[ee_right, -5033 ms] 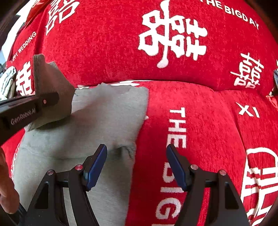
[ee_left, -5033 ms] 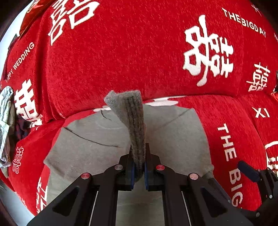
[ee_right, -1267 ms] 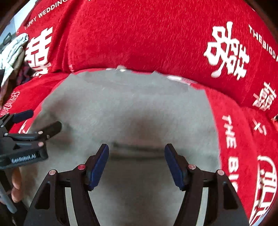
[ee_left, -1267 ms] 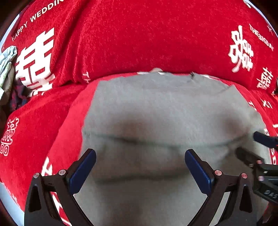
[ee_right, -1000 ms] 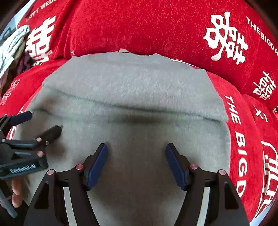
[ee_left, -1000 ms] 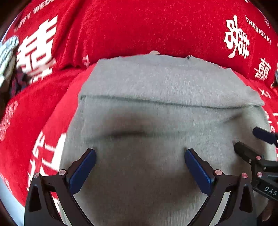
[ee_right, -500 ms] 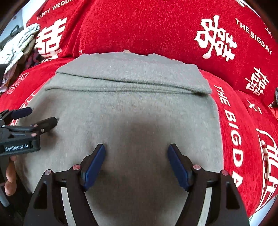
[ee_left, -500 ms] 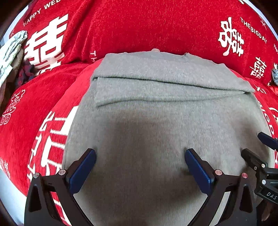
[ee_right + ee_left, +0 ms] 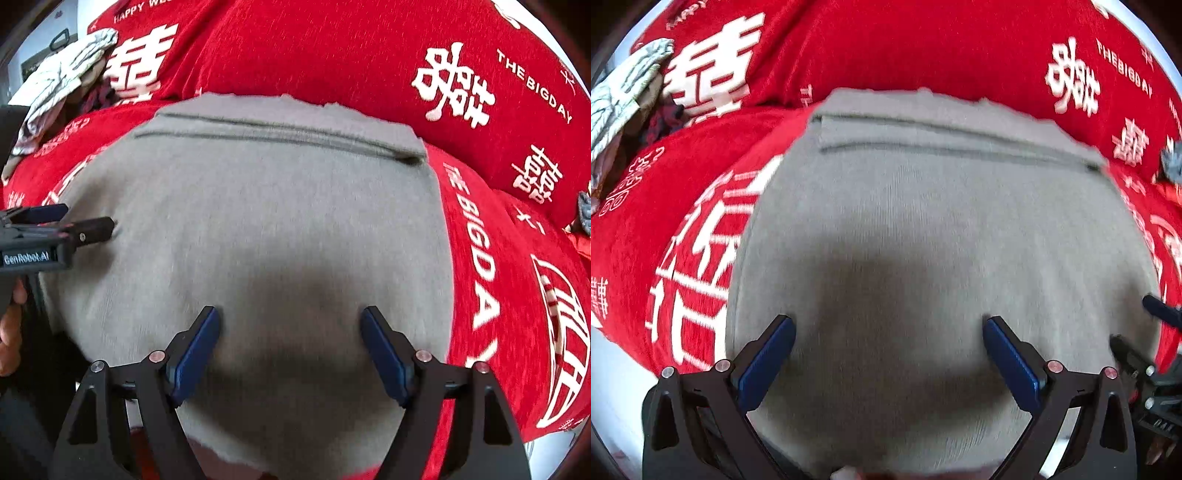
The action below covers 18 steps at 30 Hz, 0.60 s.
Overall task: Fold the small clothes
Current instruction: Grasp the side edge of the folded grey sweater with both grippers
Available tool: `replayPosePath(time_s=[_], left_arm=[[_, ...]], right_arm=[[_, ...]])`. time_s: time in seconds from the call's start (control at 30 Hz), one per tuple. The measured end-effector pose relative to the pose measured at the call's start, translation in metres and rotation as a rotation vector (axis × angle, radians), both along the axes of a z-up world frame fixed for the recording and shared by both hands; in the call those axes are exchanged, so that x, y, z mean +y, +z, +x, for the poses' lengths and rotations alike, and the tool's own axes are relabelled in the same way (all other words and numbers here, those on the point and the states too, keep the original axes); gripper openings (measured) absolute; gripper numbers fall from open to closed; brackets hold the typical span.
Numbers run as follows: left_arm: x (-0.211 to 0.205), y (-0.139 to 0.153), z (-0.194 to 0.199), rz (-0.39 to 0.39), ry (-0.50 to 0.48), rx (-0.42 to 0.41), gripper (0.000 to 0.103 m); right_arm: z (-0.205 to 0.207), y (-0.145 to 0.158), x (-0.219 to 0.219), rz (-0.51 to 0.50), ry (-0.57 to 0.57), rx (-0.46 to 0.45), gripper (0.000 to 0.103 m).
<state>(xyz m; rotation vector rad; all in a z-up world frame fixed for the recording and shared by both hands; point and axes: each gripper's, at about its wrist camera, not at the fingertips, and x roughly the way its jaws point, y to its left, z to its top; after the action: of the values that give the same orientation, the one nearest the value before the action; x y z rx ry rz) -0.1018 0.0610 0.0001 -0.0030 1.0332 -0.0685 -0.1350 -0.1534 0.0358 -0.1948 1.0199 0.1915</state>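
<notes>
A grey knit garment (image 9: 923, 206) lies flat on the red sofa seat, with a folded band along its far edge (image 9: 942, 129). It also shows in the right wrist view (image 9: 258, 221). My left gripper (image 9: 886, 328) is open and empty, just above the garment's near part. My right gripper (image 9: 291, 321) is open and empty over the garment's near right part. The left gripper also shows from the side at the left of the right wrist view (image 9: 74, 225). The right gripper's fingers (image 9: 1160, 314) show at the right edge of the left wrist view.
The red sofa cover (image 9: 332, 55) with white characters and lettering covers seat and backrest. A pile of pale and dark clothes (image 9: 62, 85) lies at the far left, also in the left wrist view (image 9: 624, 96). A small grey item (image 9: 585, 212) sits at the far right.
Five seconds ago my left gripper held a grey sleeve; now it is open. Over the last second both grippers drew back toward the garment's near edge, so more of the garment shows.
</notes>
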Motion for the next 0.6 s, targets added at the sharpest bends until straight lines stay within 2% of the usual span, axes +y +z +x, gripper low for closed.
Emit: replayPosePath(time_s=[0.1,0.2,0.33,0.4,0.47,0.53,0.6], left_arm=[[0.015,0.007,-0.018,0.007,0.026,-0.026,0.102],[0.052,0.011,-0.028,-0.061,0.118,-0.034,0.102],[0.090,-0.006,-0.028,-0.162,0.188,0.057,0.102],[0.091,-0.018,-0.028,-0.210,0.166,0.116,0.102],[0.079,-0.028,-0.029,-0.217,0.105,0.171,0.102],[0.060,-0.030,-0.031,-0.153,0.056,0.179,0.102],[0.049,-0.026,-0.034,-0.130,0.013,0.159,0.102]], right_arm=[[-0.016,0.005,-0.013,-0.010,-0.027,0.022,0.081],[-0.031,0.007,-0.035,0.019,-0.084,0.019,0.081],[-0.036,-0.004,-0.070,0.096,-0.205,0.089,0.081],[-0.037,-0.011,-0.077,0.146,-0.231,0.122,0.081],[-0.038,-0.012,-0.072,0.129,-0.227,0.114,0.082],[-0.039,-0.014,-0.061,0.108,-0.209,0.118,0.082],[-0.042,-0.017,-0.049,0.089,-0.182,0.108,0.082]])
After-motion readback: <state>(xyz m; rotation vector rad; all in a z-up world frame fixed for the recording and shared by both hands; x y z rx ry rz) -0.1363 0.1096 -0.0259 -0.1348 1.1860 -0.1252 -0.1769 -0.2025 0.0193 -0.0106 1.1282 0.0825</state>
